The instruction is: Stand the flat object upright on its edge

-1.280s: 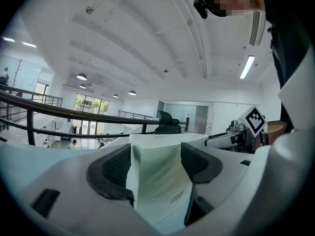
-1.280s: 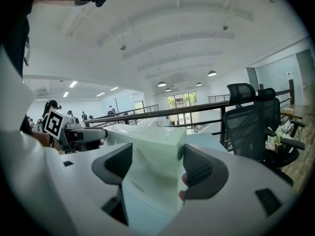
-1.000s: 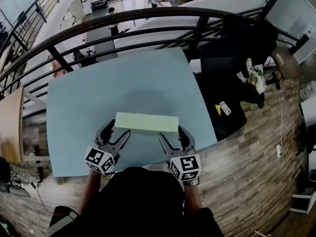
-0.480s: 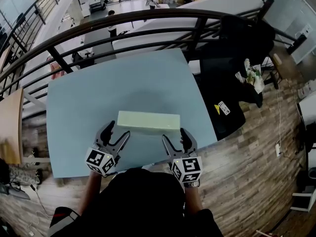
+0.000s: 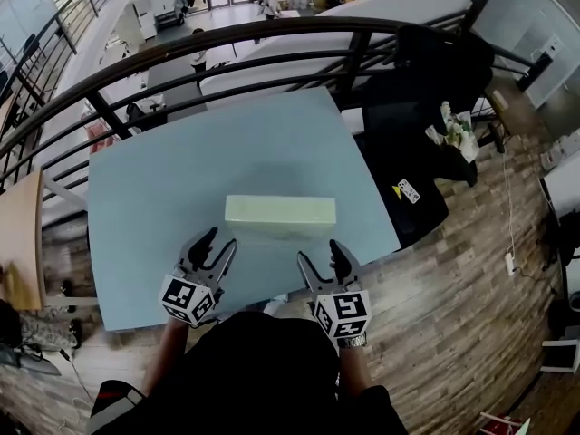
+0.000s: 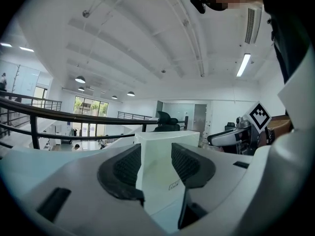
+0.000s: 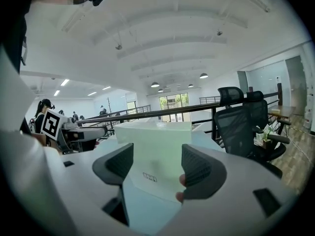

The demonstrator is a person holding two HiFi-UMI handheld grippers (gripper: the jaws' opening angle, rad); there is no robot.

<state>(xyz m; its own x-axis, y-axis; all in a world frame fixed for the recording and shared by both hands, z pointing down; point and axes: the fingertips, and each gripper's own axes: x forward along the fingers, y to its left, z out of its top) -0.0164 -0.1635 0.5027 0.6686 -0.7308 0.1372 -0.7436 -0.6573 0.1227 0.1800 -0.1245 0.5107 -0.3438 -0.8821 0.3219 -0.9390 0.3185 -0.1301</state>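
One block (image 5: 279,211): pale green and long, set on the table (image 5: 181,170) near its near edge, long side turned across toward both grippers. From above, a broader top face and a narrower near face are shown. It is touched by neither gripper.
Left gripper (image 5: 217,243): held at the near table edge, pointed at the block's left end. The jaws are spread, though they have just been closing. Nothing is pinched. The block is seen through the gap, just beyond the tips.
Right gripper (image 5: 320,254): held beside the left one, pointed at the block's right end. The jaws are spread wide and nothing is pinched. The block is seen just ahead of the pads.
Table: light blue, set on a wood floor (image 5: 453,270).
Railing (image 5: 272,39): dark and curved, seen past the table's far edge.
Chair (image 5: 426,71): black, placed to the right of the table.
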